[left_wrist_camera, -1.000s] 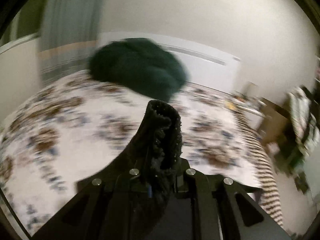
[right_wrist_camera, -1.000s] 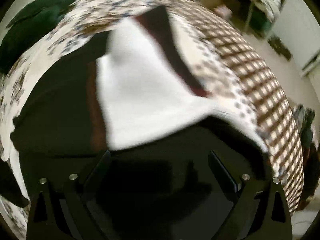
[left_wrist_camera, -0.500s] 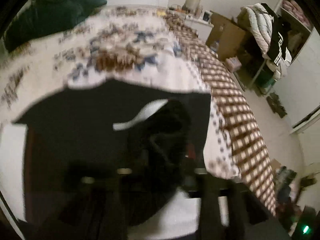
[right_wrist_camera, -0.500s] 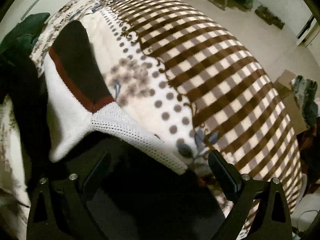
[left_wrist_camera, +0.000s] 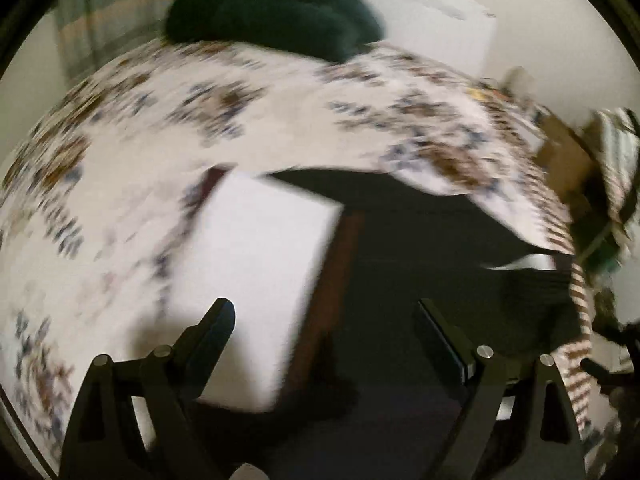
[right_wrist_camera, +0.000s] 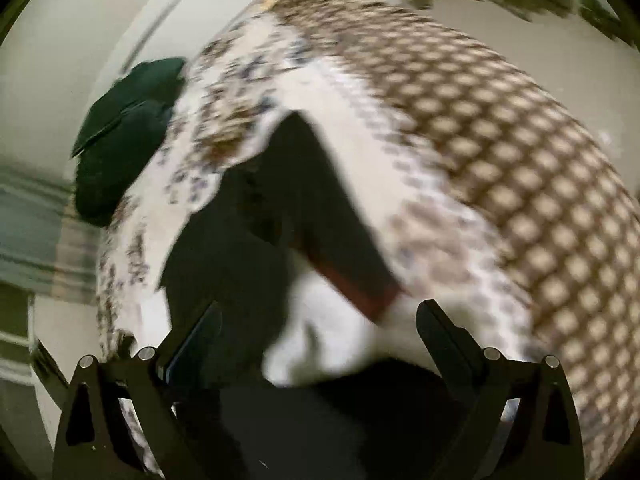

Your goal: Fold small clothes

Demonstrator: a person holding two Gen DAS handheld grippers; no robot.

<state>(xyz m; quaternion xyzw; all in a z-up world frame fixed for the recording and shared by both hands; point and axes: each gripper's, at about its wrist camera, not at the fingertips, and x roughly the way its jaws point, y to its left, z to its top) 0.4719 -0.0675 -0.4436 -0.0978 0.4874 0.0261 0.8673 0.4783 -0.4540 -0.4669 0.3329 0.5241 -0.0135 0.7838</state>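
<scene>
We hold the left gripper (left_wrist_camera: 326,312) over the bed with its two fingers spread wide and nothing between them; it is released. Below it lies the garment (left_wrist_camera: 420,240), a black knit piece with a white panel (left_wrist_camera: 256,272) and a dark red stripe (left_wrist_camera: 340,264) running between white and black. The garment lies flat on the bedspread (left_wrist_camera: 160,140), which is white with brown and blue floral patches here; the frame is blurred, so we cannot read the knit's edges closely. At the far end of the bed sits a dark green pile (left_wrist_camera: 276,8), well apart from the garment, against a white headboard (left_wrist_camera: 460,28). We hold the right gripper (right_wrist_camera: 318,320) above the same garment (right_wrist_camera: 288,200), its fingers likewise parted and gripping nothing. In this view the black part runs away from the gripper towards the green pile (right_wrist_camera: 124,136), the red stripe (right_wrist_camera: 352,284) crosses near the fingers, and a white portion (right_wrist_camera: 320,336) lies bunched between the fingertips' line, below them. To the right the bedspread (right_wrist_camera: 500,140) turns to a brown-and-cream check. A striped curtain (right_wrist_camera: 36,232) hangs at the left edge.
</scene>
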